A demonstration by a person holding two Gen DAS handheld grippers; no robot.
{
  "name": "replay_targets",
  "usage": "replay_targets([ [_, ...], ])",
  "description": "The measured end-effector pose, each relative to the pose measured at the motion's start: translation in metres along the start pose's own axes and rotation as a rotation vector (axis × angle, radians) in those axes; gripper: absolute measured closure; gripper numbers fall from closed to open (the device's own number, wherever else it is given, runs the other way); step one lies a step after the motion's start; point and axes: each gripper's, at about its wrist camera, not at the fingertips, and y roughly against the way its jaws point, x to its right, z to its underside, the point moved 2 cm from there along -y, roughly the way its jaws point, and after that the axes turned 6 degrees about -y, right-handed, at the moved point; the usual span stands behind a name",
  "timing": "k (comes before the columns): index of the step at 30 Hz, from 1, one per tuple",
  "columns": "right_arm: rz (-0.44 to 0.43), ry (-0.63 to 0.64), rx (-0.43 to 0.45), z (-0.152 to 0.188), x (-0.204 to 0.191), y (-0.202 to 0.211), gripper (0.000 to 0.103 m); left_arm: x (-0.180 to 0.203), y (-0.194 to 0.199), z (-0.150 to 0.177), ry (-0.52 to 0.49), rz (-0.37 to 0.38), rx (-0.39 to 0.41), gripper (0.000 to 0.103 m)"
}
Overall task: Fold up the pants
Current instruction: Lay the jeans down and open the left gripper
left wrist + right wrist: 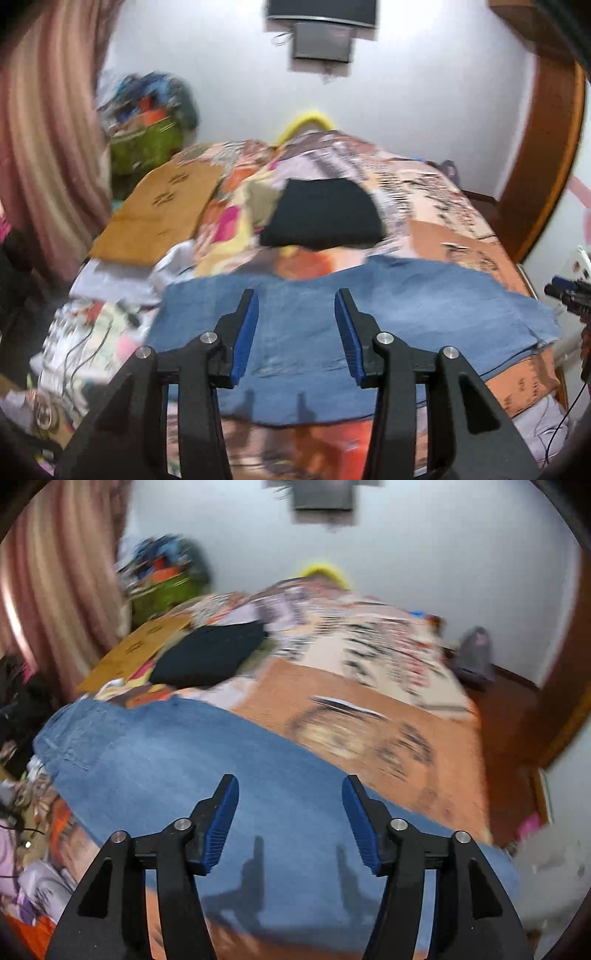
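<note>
Blue denim pants (332, 325) lie flat across the near part of a bed, spread left to right; they also show in the right wrist view (192, 771). My left gripper (295, 310) is open and empty, hovering above the left part of the denim. My right gripper (290, 794) is open and empty, hovering above the right part of the denim; its shadow falls on the cloth. The right gripper's tip shows at the right edge of the left wrist view (569, 291). Both views are motion-blurred.
A patterned orange bedspread (461, 236) covers the bed. A folded black garment (321, 214) lies beyond the pants. An orange-brown flat board (166, 206) sits at the left. Clutter and a pink curtain (44, 155) stand left; a wooden frame (546, 147) right.
</note>
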Motion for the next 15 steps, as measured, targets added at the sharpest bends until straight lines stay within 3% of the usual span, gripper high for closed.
replay_targets([
  [5, 0.072, -0.173, 0.0, 0.039, 0.067, 0.037, 0.045, 0.073, -0.019, -0.023, -0.072, 0.103, 0.028, 0.049],
  [13, 0.194, -0.371, 0.014, 0.093, 0.144, 0.064, 0.044, 0.207, -0.081, -0.041, -0.238, 0.285, -0.08, 0.049],
  [15, 0.206, -0.414, 0.01, 0.104, 0.157, 0.064, 0.037, 0.242, -0.097, -0.038, -0.297, 0.298, -0.114, 0.049],
])
